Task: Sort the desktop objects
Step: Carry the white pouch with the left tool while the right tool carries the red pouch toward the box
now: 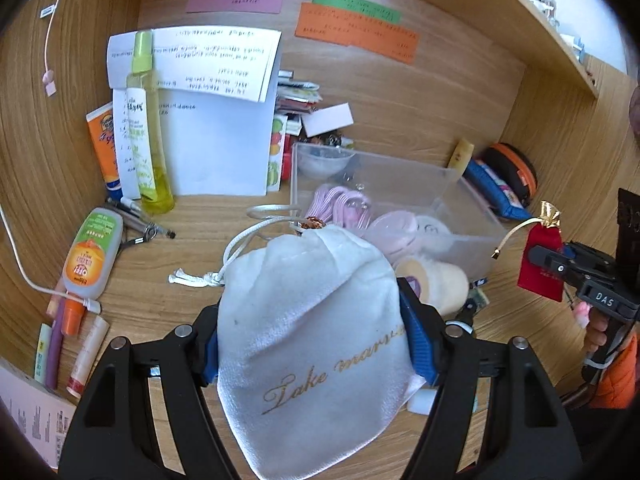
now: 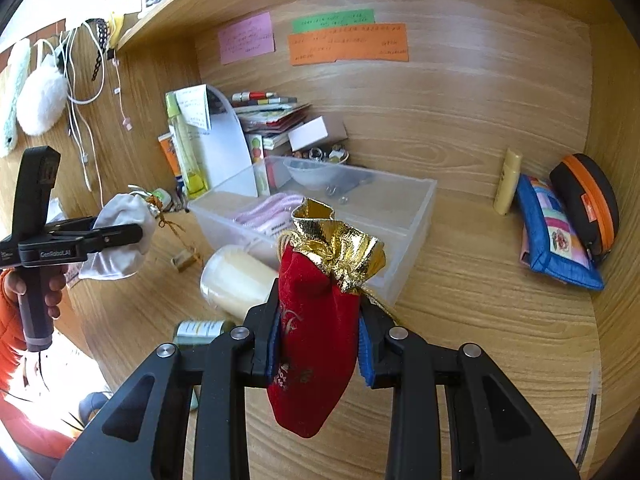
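My left gripper (image 1: 316, 344) is shut on a white drawstring pouch (image 1: 316, 320) with gold lettering, held above the wooden desk in front of a clear plastic bin (image 1: 452, 192). My right gripper (image 2: 320, 340) is shut on a red velvet pouch with a gold top (image 2: 316, 320), held in front of the same bin (image 2: 416, 208). The red pouch also shows in the left wrist view (image 1: 540, 260) at the far right, and the white pouch in the right wrist view (image 2: 124, 236) at the left. The bin holds pink cables (image 1: 344, 206), round pads and a small bowl.
A yellow spray bottle (image 1: 148, 128), an orange tube (image 1: 104, 140), papers (image 1: 216, 120), a repellent bottle (image 1: 90, 252) and pens stand left. A cream jar (image 2: 236, 276) lies before the bin. A blue pouch (image 2: 556, 240), an orange-black case (image 2: 588, 204) and a beige tube (image 2: 508, 184) sit right.
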{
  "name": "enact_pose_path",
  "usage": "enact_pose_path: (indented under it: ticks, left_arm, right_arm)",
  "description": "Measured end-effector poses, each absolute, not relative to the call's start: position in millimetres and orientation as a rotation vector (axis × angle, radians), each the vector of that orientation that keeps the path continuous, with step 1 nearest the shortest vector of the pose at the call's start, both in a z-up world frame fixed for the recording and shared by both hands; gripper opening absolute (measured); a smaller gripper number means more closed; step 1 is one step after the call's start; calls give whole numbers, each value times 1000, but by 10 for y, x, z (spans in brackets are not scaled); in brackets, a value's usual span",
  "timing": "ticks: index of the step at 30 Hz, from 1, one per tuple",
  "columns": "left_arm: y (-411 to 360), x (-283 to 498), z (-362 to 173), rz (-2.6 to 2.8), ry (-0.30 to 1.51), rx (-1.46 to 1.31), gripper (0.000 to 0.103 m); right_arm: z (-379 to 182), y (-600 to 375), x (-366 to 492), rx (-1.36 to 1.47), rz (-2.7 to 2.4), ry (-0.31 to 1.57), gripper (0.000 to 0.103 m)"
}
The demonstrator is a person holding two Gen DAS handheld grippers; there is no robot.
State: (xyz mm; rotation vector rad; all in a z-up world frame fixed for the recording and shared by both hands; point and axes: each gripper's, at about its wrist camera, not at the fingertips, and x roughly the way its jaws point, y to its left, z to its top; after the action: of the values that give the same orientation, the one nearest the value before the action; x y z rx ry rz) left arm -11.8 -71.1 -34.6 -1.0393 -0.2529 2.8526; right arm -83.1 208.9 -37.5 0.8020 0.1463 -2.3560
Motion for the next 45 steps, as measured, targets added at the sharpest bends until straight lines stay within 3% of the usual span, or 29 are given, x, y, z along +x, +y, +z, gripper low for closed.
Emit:
enact_pose_path:
  ticks: [14,45]
  left_arm:
    - [-691,-548,-275,2714,-383,-1061,72]
    - [-411,-1675,-516,2572,-470,-1208,73]
  right_arm:
    - [-260,1974,-1037,789,-2371,164,27]
    - [-485,1613,-1769,894,-2313,166,28]
